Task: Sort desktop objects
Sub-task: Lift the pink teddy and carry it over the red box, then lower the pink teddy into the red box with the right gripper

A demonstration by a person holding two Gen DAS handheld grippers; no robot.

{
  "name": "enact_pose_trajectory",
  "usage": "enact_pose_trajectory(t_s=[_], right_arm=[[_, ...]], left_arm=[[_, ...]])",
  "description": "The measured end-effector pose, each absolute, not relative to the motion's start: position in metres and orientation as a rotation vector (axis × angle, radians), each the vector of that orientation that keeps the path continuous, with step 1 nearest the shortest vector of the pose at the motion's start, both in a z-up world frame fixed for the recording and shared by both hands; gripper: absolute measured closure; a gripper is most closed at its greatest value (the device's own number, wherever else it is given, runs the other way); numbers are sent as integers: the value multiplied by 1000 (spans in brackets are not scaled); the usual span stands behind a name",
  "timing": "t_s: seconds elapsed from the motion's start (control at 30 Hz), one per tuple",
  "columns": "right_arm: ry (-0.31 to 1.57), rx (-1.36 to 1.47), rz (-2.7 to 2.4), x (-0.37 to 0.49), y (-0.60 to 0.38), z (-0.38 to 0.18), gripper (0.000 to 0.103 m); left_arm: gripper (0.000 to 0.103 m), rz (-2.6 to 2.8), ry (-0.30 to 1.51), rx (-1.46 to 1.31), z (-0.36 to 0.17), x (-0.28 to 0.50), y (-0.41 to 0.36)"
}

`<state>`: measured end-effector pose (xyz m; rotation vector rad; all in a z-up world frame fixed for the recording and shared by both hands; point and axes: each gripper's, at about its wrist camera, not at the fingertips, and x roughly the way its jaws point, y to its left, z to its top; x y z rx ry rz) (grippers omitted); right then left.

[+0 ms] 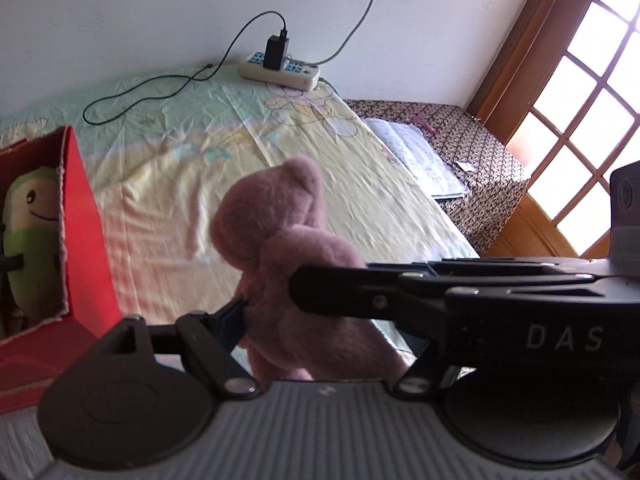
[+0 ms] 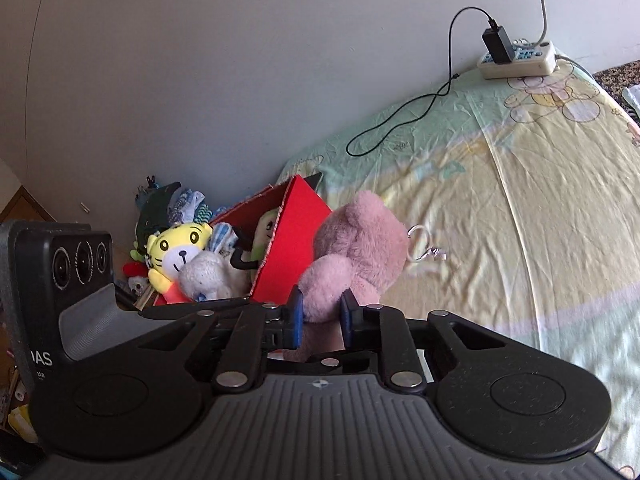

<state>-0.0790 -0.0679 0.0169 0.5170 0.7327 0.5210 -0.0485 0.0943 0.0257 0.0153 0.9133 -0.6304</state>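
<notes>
One pink plush bear (image 2: 360,240), fuzzy and rounded, is lifted off the bed sheet (image 2: 520,208) beside the red box (image 2: 292,248). Right tool (image 2: 320,316) pinches its limb; left tool (image 1: 264,296) seemingly clamps its body too.

A fluffy pink plush bear (image 2: 356,248), back to the camera, hangs upright above the bed beside the red box (image 2: 296,236).
</notes>
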Motion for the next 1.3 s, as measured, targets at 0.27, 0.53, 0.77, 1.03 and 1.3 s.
enact_pose_trajectory(t_s=[0.27, 0.53, 0.77, 1.03, 1.3], right_arm=[[519, 462, 581, -83, -12, 68, 83], [397, 430, 724, -47, 54, 83, 82], [437, 453, 762, -8, 92, 53, 82], [548, 446, 690, 5, 102, 21, 82], [621, 328, 613, 12, 121, 10, 83]], left_arm=[[28, -620, 715, 58, 84, -56, 152], [28, -465, 557, 101, 116, -49, 229], [28, -367, 582, 99, 92, -18, 275], [28, -370, 677, 145, 48, 9, 275], [27, -403, 764, 160, 24, 18, 282]])
